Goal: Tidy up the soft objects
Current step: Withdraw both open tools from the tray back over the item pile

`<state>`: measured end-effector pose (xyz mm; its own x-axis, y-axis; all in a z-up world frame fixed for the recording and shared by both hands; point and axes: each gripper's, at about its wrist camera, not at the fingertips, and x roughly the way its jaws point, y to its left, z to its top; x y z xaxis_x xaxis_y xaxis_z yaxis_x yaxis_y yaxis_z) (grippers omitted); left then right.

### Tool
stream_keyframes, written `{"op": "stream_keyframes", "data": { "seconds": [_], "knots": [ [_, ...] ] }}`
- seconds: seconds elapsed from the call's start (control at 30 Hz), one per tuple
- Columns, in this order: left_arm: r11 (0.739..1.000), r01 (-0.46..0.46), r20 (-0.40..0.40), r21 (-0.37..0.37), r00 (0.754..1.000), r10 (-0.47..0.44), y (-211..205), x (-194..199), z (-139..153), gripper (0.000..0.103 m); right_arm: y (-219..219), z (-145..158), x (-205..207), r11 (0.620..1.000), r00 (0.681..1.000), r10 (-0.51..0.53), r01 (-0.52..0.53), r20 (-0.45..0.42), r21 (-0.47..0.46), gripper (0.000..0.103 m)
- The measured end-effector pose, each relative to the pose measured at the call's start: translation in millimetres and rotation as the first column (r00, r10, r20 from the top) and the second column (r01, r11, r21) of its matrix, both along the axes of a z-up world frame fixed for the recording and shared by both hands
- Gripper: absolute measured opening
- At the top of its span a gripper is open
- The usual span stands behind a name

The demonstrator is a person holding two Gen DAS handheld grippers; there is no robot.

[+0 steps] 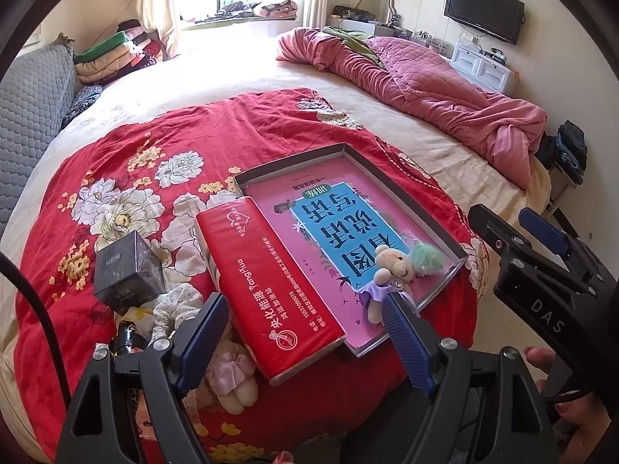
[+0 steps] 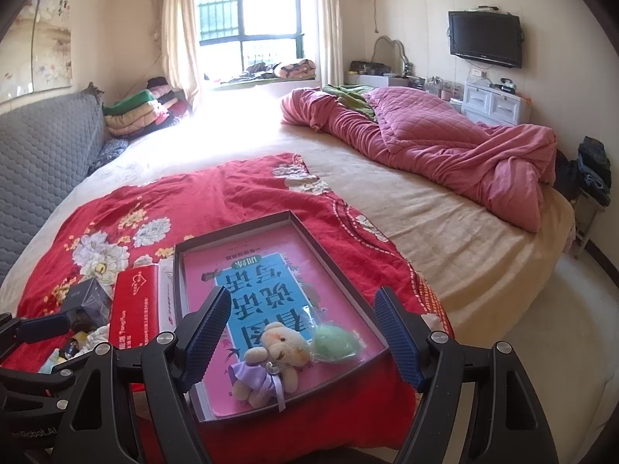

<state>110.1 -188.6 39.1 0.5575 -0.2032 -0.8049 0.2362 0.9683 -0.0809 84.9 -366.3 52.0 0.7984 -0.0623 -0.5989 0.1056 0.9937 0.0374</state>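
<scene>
A shallow dark box (image 1: 406,193) (image 2: 340,270) lies on the red floral blanket and holds a pink book. A small cream teddy bear in a purple dress (image 1: 389,274) (image 2: 271,363) and a green soft ball in clear wrap (image 1: 427,257) (image 2: 334,342) lie in its near end. A second plush toy in pink (image 1: 232,375) lies on the blanket under my left gripper. My left gripper (image 1: 305,309) is open and empty over the red tissue pack (image 1: 267,286). My right gripper (image 2: 301,305) is open and empty just above the bear.
A dark cube box (image 1: 127,270) and small clutter lie left of the tissue pack (image 2: 133,309). A rumpled pink quilt (image 2: 445,147) covers the far right of the bed. A grey headboard (image 2: 42,162) and folded bedding (image 2: 143,110) are at the left.
</scene>
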Motion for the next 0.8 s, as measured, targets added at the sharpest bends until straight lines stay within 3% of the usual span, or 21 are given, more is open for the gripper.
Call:
{"op": "stream_keyframes", "data": {
  "seconds": [0.8],
  "knots": [
    [0.995,-0.085,0.023,-0.042,0.996,0.086,65,-27,18,0.081,60,28,-25,0.99,0.989,0.141,-0.14,0.046,-0.018,0.078]
  ]
}}
